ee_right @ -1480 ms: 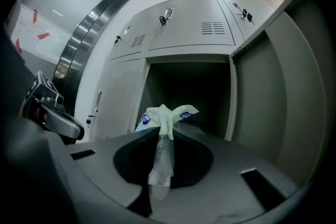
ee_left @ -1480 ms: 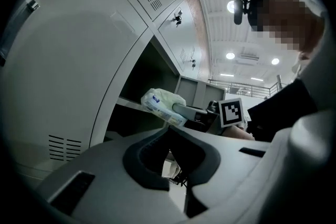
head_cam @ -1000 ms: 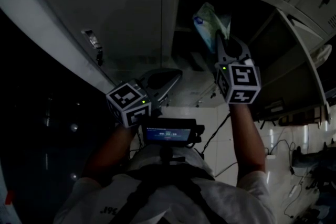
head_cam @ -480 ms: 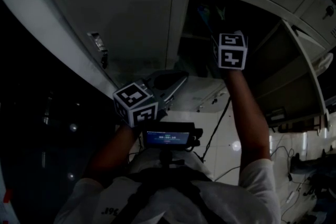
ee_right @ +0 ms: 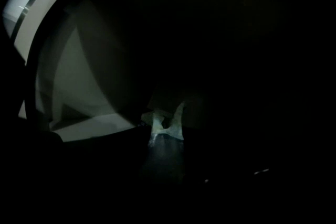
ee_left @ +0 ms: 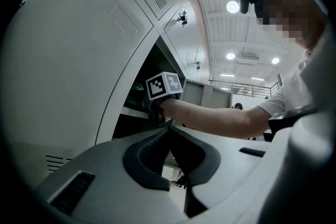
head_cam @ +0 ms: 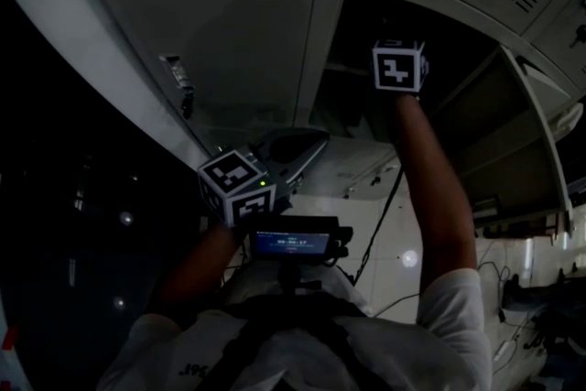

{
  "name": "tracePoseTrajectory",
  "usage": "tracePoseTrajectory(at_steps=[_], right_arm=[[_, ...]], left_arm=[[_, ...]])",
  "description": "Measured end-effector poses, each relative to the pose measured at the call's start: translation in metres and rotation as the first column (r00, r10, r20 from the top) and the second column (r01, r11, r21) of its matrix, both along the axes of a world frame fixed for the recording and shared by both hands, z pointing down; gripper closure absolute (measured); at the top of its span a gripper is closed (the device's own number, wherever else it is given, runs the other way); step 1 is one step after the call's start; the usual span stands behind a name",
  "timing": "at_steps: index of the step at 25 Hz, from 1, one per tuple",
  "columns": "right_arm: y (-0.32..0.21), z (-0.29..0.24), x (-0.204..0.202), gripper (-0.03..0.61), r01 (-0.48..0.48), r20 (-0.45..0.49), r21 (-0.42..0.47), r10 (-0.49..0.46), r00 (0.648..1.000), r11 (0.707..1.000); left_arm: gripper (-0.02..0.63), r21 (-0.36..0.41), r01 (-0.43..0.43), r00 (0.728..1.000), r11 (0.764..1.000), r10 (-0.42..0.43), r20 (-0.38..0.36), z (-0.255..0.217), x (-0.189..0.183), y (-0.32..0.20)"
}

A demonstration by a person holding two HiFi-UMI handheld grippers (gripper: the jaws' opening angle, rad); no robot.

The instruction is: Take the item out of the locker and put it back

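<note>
Packet (ee_right: pixel 166 124), pale at the dark centre of the right gripper view, lay inside the locker (head_cam: pixel 322 32), seemingly between the right claw's (head_cam: pixel 399 59) jaws, which had just been opening wide. Left claw (ee_left: pixel 169 131) was closed and empty. A hasty withdrawal could snag the packet and drag it out.

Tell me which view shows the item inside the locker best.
The right gripper view: the pale, crumpled item shows faintly in the dark there, too dim for detail. The head view and left gripper view show only the open locker compartment with an arm reaching in; the item is not visible in either.
</note>
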State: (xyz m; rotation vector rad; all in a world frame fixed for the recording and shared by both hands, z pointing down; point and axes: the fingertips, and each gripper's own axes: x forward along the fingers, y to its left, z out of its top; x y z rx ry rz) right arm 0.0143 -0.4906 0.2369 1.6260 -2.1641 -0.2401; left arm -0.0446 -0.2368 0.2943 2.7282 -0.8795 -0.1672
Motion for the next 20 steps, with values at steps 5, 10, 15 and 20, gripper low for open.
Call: tracePoseTrajectory(at_steps=[5,10,15,20], right_arm=[[0.004,0.000,-0.001,0.328,0.011,0.009,0.004,-0.011,1.000,1.000],[0.015,-0.017,0.001,0.310,0.019,0.019,0.051,-0.020,1.000,0.999],[0.039,-0.025,0.012,0.307,0.020,0.040,0.082,-0.023,0.999,0.996],[0.082,-0.031,0.003,0.307,0.035,0.062,0.102,-0.042,0.997,0.994]], left_arm=[[0.621,-0.004,0.002,1.000,1.000,-0.002,-0.011,0.000,-0.003,0.002],[0.621,-0.003,0.002,1.000,1.000,-0.002,-0.015,-0.004,-0.005,0.001],[0.621,0.005,-0.013,1.000,1.000,0.013,-0.015,-0.003,-0.001,0.004],[0.621,0.001,-0.020,1.000,1.000,0.020,-0.023,-0.001,-0.015,0.031]])
